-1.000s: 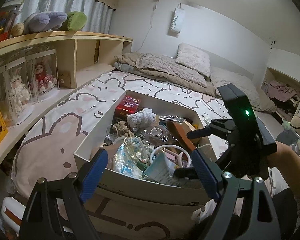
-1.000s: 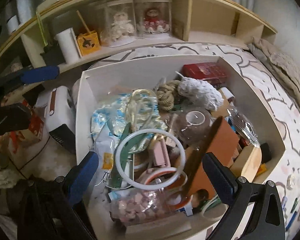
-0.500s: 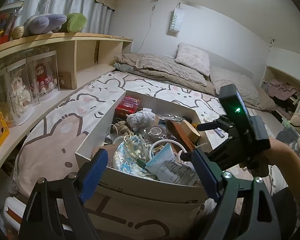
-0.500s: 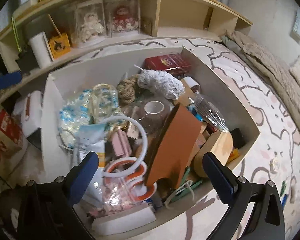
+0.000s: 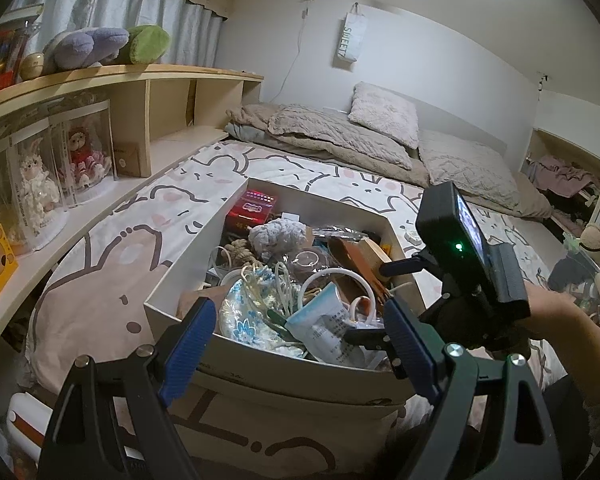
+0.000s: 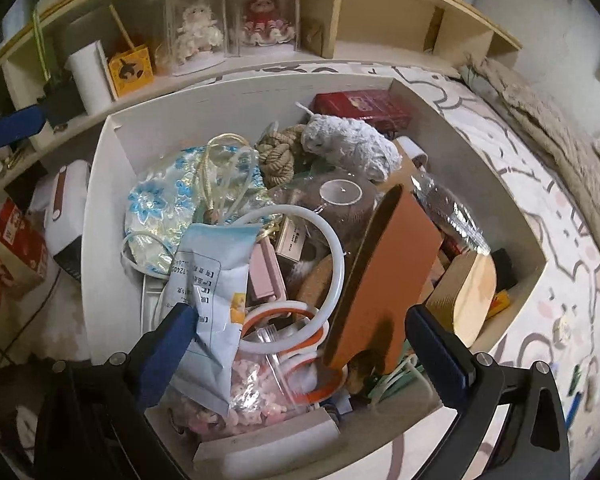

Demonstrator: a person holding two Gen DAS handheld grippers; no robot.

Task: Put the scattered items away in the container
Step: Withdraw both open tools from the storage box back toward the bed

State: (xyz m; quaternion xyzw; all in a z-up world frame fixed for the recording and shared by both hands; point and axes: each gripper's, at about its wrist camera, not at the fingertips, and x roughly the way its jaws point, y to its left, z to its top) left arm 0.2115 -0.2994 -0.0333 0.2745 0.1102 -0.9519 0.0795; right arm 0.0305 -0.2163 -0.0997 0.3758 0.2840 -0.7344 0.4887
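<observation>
The white cardboard box [image 6: 100, 184] sits on the bed [image 5: 112, 264], crammed full. The right claw [image 6: 300, 344] hovers over the box's near corner, released, its 2 blue-padded fingers [image 6: 168, 340] spread wide with nothing pressed between them. Beneath it lie a pale blue packet [image 6: 216, 272], a white ring [image 6: 332, 280], an orange-brown board [image 6: 388, 272] standing tilted, and a bag of pink pieces [image 6: 252, 392]. Farther back rest a blue-flowered pouch [image 6: 160, 208], a rope knot [image 6: 278, 156], a grey fluffy toy [image 6: 352, 144] and a red box [image 6: 364, 108]. The left claw [image 5: 296, 344] hangs in front of the box's near wall, also released and empty. A wooden shelf [image 6: 380, 12] runs alongside the bed.
</observation>
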